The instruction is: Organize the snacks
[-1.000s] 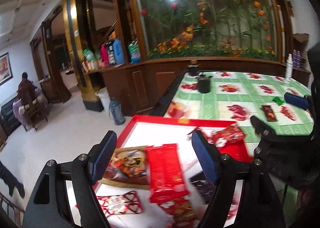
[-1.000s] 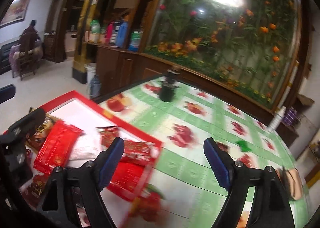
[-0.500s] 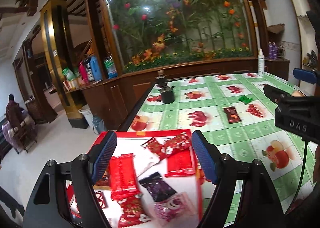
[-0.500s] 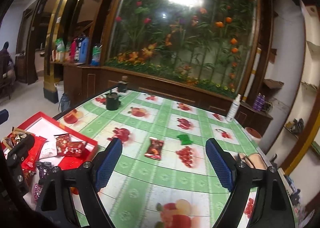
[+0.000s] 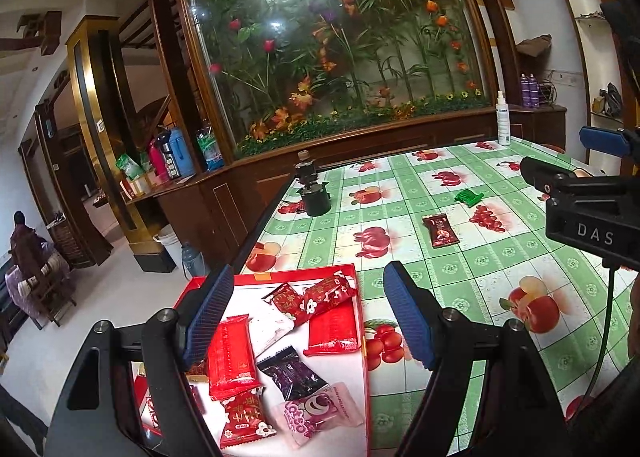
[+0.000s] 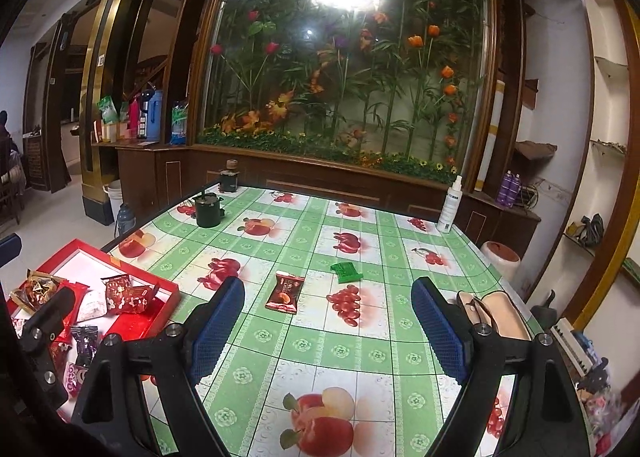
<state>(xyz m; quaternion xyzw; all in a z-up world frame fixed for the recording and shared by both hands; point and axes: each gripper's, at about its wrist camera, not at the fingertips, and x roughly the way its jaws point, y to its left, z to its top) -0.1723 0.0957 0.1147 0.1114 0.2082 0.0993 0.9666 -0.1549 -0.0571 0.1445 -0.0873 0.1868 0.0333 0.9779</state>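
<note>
left wrist view: your left gripper (image 5: 308, 313) is wide open w/ nothing in it, over the red tray (image 5: 362, 321) of snacks at 6 o'clock; brown snack packet (image 5: 440, 231) lies on the tablecloth (image 5: 500, 277) at 1 o'clock. right wrist view: your right gripper (image 6: 328, 329) is wide open, empty; brown packet at 11 o'clock past the tips, green packet (image 6: 346, 272) at 12, tray at 9.

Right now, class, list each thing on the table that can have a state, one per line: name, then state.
Left tongs: open, empty, over the tray.
Right tongs: open, empty, over the tablecloth.
Red tray: open-topped, holding a loose pile of sealed snack packets.
Brown snack packet: sealed, lying flat outside the tray.
Green packet: lying flat outside the tray.
Spray bottle: upright, near the table's far edge.
</note>
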